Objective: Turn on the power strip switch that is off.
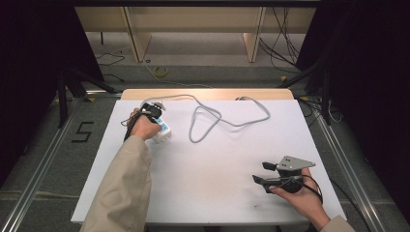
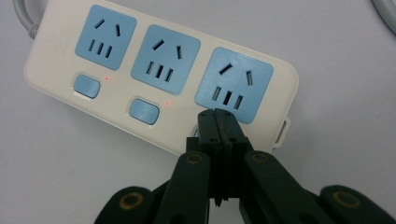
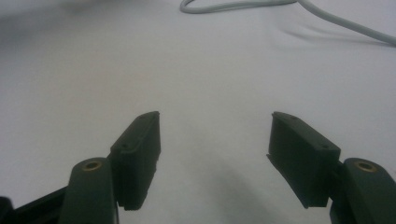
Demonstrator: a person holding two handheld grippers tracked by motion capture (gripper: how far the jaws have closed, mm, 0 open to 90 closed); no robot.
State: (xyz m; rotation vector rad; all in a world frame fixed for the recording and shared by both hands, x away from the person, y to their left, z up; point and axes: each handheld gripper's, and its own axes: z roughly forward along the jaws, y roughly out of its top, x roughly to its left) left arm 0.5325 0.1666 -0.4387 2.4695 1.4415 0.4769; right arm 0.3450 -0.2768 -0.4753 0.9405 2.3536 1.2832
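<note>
A black "5" (image 1: 83,131) is marked on the floor left of my table (image 1: 212,188); I can read no writing on the strip. The strip (image 1: 163,129) lies at about ten o'clock on the white tabletop, its long axis running from near-right to far-left in the high view. It is a cream plastic bar with rounded corners, three square blue socket faces (image 2: 233,85) in a row and blue rocker switches (image 2: 144,110) below them, each with a small red light beside it. My left gripper (image 2: 219,122) is pressed shut, its black tips down on the strip's near edge below the right-hand socket. A grey cord (image 1: 227,118) loops loosely across twelve o'clock. My right gripper (image 1: 264,172) rests at about four o'clock, jaws spread wide over bare matte surface, pointing left, well apart from the strip.
</note>
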